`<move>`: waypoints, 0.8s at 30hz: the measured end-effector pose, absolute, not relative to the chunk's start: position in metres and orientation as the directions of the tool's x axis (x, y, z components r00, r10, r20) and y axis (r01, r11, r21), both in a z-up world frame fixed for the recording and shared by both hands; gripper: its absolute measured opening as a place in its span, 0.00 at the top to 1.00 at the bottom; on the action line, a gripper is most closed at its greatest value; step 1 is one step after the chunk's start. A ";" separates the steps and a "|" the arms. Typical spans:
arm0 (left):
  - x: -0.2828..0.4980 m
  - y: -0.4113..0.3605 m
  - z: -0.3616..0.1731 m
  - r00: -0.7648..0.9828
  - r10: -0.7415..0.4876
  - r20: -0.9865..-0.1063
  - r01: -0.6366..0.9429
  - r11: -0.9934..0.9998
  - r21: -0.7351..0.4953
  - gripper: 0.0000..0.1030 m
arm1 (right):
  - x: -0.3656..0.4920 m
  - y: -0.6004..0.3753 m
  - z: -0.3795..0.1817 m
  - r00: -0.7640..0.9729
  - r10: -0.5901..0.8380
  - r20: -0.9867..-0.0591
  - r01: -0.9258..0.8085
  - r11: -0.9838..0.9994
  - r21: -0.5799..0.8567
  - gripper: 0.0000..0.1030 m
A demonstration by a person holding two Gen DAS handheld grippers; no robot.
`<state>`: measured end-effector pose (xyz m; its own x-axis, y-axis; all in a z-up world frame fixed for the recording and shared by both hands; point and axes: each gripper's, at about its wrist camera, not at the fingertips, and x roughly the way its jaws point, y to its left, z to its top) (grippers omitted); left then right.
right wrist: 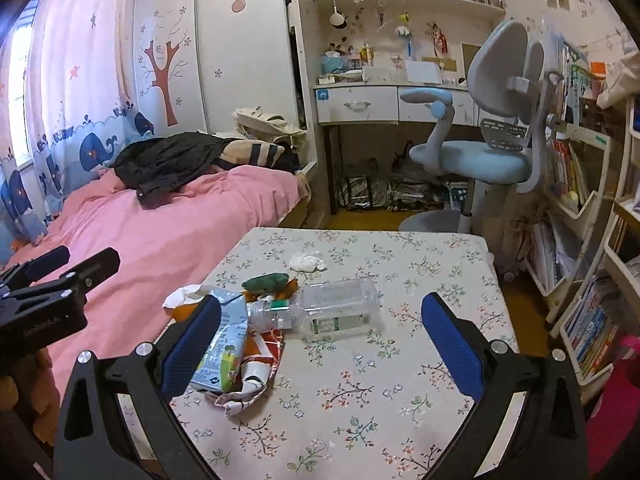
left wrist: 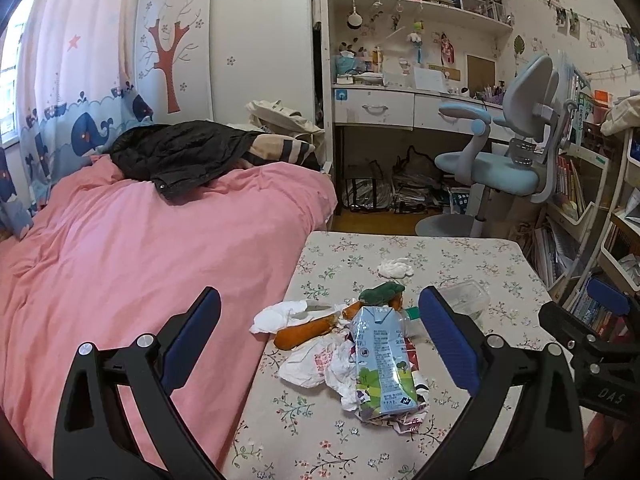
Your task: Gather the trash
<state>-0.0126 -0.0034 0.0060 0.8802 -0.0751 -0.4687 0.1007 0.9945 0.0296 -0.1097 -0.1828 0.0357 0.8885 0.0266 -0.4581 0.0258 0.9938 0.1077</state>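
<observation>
Both claws hover above the near edge of the floral table [left wrist: 460,256], each spread wide and holding nothing. The left gripper [left wrist: 320,344] brackets the milk carton [left wrist: 382,364], which lies on its side atop crumpled wrappers [left wrist: 320,364]. Taking the carton as landmark: a carrot-shaped thing [left wrist: 308,330] lies just behind it to the left, a clear plastic bottle [right wrist: 332,310] behind it to the right with its neck near the carton's top, and a tissue wad [left wrist: 396,268] well beyond. The right gripper [right wrist: 320,344] frames the bottle and bare cloth. No bin shows. A good first pick looks like the carton: lower straight down, straddle its narrow sides, close gently so it doesn't crush or drag wrappers off the edge beside the pink bed [left wrist: 120,240]
</observation>
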 end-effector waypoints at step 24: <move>-0.019 -0.001 0.002 0.873 -0.058 -0.485 0.081 0.996 0.026 0.07 | -0.116 -0.178 0.036 0.888 0.066 -0.456 -0.017 0.994 0.112 0.06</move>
<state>-0.0189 -0.0007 0.0021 0.8726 -0.0583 -0.4849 0.0813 0.9963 0.0263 -0.1160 -0.1776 0.0362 0.8876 0.0663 -0.4559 -0.0169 0.9936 0.1116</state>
